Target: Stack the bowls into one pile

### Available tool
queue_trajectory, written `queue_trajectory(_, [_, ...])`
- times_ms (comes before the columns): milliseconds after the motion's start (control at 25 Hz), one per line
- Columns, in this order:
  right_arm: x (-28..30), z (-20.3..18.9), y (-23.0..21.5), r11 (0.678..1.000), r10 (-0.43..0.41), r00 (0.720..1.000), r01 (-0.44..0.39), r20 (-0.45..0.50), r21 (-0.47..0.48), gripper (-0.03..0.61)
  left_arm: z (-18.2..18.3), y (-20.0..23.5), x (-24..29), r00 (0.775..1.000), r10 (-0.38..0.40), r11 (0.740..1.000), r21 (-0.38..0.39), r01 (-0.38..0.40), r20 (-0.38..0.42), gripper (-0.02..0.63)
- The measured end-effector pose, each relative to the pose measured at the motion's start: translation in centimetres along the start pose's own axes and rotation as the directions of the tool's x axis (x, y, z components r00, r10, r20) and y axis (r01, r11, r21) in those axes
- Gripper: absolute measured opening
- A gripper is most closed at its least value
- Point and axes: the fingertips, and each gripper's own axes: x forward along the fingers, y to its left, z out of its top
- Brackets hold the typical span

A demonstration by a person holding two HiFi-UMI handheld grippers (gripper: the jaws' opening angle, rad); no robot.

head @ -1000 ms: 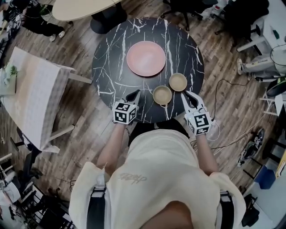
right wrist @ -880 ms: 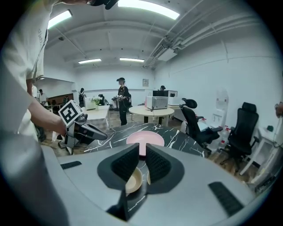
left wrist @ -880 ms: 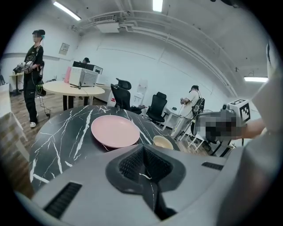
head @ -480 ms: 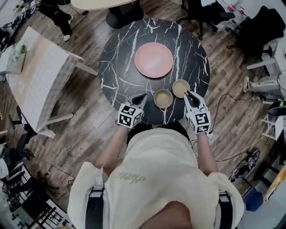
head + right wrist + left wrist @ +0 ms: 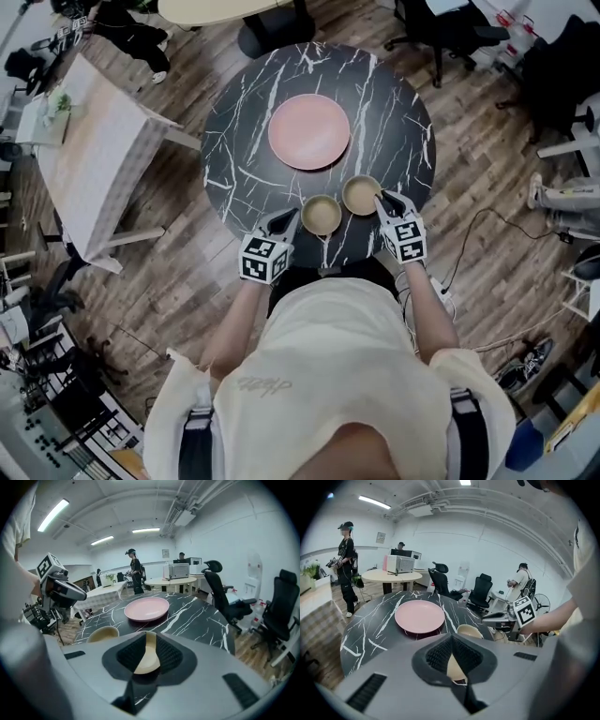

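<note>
Right gripper (image 5: 382,199), jaws just opening, seemingly straddles the rim of right bowl (image 5: 361,195) to lift it; left gripper (image 5: 287,217), closed, hovers near left bowl (image 5: 322,215).

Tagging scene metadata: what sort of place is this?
Probably an office or lab workspace, not a home: swivel office chairs, strip lights on the ceiling, and a person standing by another table behind the round marble table.
</note>
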Motion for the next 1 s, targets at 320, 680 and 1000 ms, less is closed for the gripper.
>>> queue_trajectory(320, [3.3,-1.7,-3.6,0.993,0.084,0.996,-0.084,0.001,0.080,0.075,-0.2,-2.8,1.4,0.994,0.110,0.992,-0.057,-0.109,-0.001,0.018])
queue_trajectory(680, [5.1,-4.3,-3.7,0.968,0.137,0.989,-0.124,-0.047,0.218,0.074,1.1,-3.2,1.9,0.993,0.115,0.993,-0.036,-0.114,0.010,0.018])
queue_trajectory(1000, [6.1,-5.8,-3.5,0.930,0.194,0.978,-0.158,-0.079,0.331,0.041,0.6,-2.1,2.4,0.991,0.137,0.988,-0.065,-0.137,0.000,0.018])
